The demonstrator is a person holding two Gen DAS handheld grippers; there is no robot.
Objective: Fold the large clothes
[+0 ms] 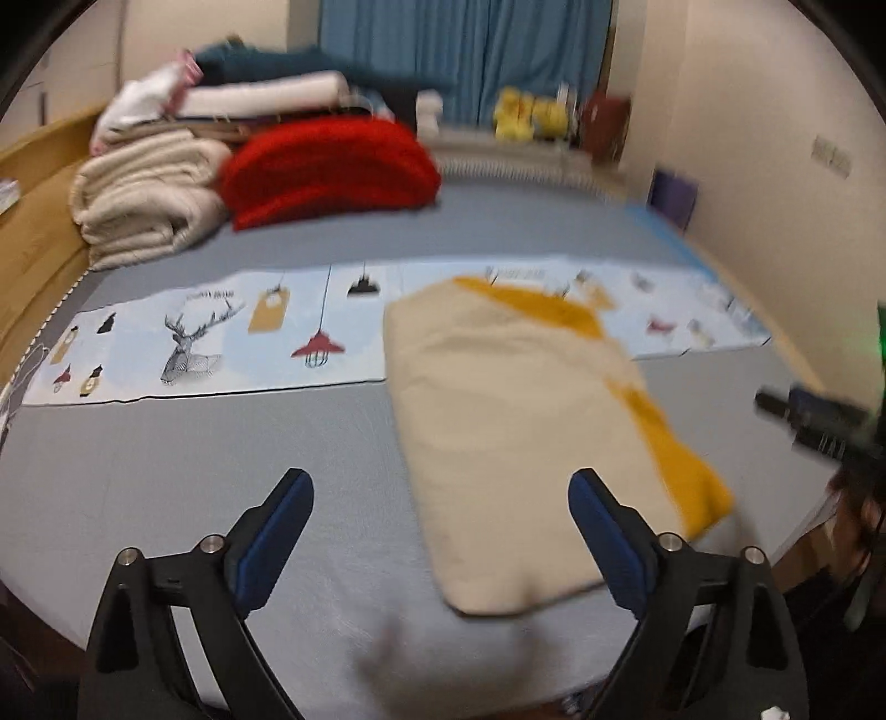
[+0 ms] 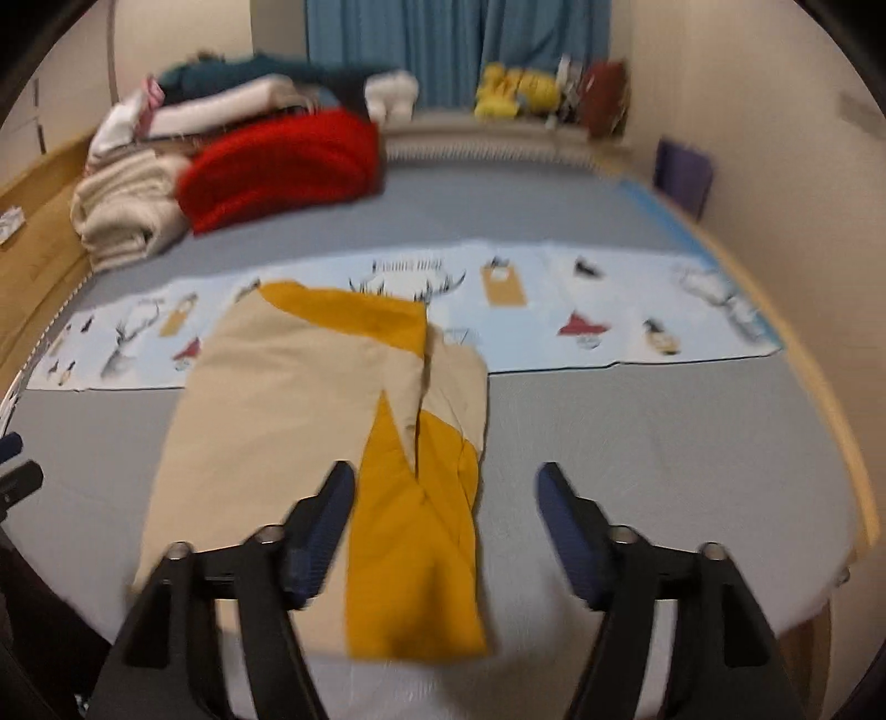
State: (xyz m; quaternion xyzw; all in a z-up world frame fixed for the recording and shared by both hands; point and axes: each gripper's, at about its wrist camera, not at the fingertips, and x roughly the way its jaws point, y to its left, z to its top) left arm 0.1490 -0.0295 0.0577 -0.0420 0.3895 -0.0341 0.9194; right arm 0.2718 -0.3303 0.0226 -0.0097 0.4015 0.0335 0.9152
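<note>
Both grippers sit nearest the cameras with jaws spread wide and nothing between the blue pads: the left gripper (image 1: 440, 498) hangs over bare grey sheet, and the right gripper (image 2: 446, 493) hangs above the near end of the folded garment (image 2: 310, 421). That garment, beige with mustard-yellow panels, lies flat on the grey bed (image 2: 664, 471), touched by neither gripper; in the left view it lies to the right of the jaws' gap. Its far end overlaps a pale blue printed cloth (image 1: 221, 332) with deer and lamps, stretched across the bed. Farther back on the left are a red folded blanket (image 1: 326, 166) and cream bedding (image 1: 144, 194), with blue curtains (image 2: 454, 50) beyond.
</note>
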